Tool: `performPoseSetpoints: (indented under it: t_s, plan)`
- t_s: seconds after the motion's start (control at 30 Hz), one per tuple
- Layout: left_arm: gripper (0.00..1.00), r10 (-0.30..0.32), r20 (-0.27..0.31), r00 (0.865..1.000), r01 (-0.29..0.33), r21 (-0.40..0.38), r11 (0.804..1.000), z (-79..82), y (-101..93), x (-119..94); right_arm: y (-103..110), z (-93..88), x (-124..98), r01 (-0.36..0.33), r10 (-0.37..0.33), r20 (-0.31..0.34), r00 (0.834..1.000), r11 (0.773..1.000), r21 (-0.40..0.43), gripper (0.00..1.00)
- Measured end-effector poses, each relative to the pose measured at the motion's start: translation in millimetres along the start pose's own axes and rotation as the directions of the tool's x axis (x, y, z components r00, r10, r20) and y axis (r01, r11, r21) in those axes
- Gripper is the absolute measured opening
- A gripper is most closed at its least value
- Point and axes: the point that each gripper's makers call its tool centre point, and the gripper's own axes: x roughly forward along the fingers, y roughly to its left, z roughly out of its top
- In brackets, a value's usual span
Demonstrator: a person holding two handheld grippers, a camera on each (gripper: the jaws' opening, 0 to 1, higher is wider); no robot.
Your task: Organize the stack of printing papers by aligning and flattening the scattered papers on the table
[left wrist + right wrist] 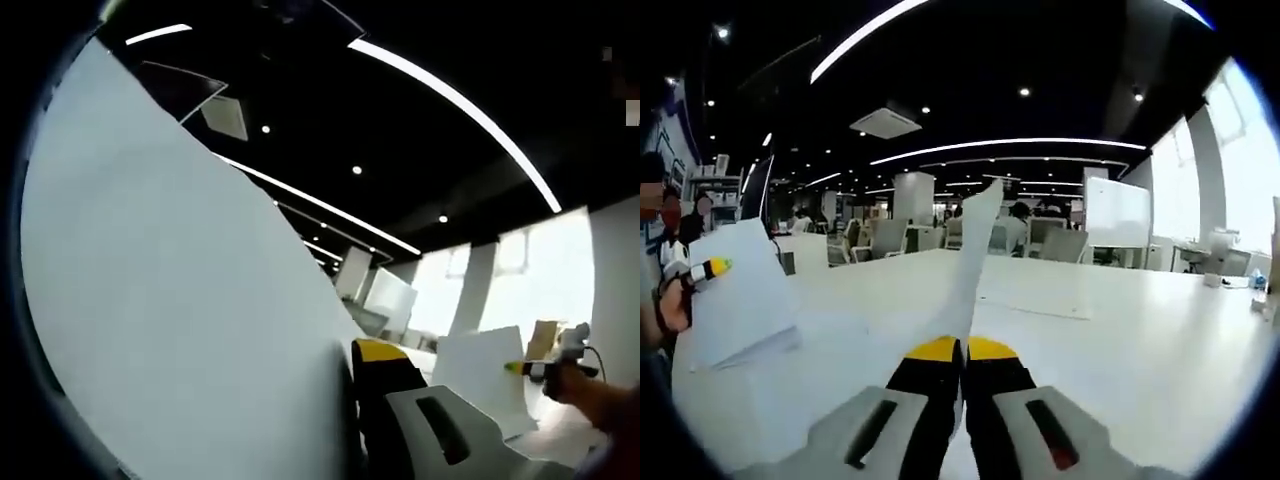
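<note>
Right gripper view has your right gripper (962, 350) clamped on a sheet (970, 262) at centre, left gripper (380, 352) likewise pinching paper (180, 300); lower both squarely onto the table (1140, 320).

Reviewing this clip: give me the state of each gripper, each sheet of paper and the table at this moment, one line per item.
Right gripper: shut on the thin sheet.
Thin sheet: pinched at its lower edge, standing up edge-on, curved.
Left gripper: holding the stack of paper; jaw position hard to tell.
Stack of paper: lifted, tilted, sheets slightly offset.
Flat sheet: lying flat on the table.
Table: white.
</note>
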Motion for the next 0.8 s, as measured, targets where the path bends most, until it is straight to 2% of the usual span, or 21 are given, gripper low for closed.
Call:
performPoseSetpoints:
  t_s: [0.47,0.8]
  plan:
    - [0.11,-0.006,0.005,1.000,0.006,0.000,1.000,1.4,0.1,0,7,19.1,0,0.002,-0.002,-0.003,1.000,0.999,-0.048,0.00]
    - [0.11,-0.004,-0.002,1.000,0.004,0.003,1.000,-0.3,-0.6,1,13,39.8,-5,-0.023,0.025,0.062,0.998,0.999,-0.040,0.00]
